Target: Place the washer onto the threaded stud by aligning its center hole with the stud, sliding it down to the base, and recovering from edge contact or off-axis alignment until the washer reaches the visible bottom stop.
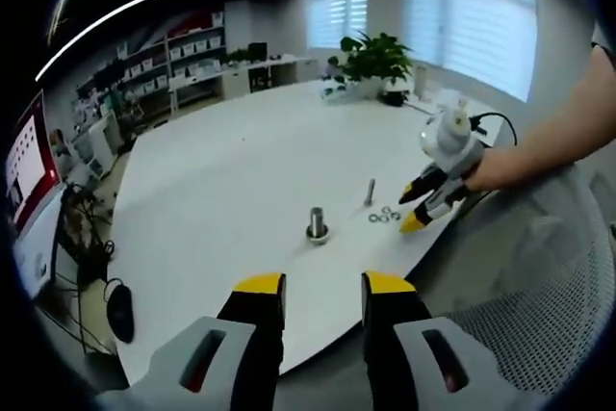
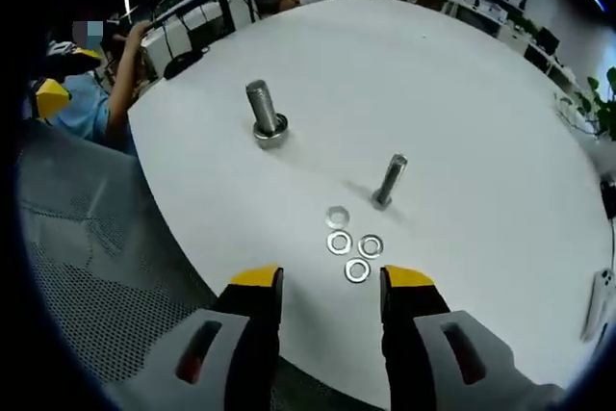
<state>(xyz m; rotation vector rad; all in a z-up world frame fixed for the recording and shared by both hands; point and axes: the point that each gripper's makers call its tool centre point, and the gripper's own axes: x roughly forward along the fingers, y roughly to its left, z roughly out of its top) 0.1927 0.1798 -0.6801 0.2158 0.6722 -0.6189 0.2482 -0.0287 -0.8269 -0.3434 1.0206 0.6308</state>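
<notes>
White table (image 2: pixel 462 93) carries two upright studs (image 2: pixel 263 113) and loose washers (image 2: pixel 351 252); both tools (image 2: pixel 330 281) gape open, empty.

A big white desk (image 1: pixel 241 170) sits in an office. Behind it are bright windows (image 1: pixel 462 7), a green plant (image 1: pixel 375 53) and white shelves (image 1: pixel 188 55).
</notes>
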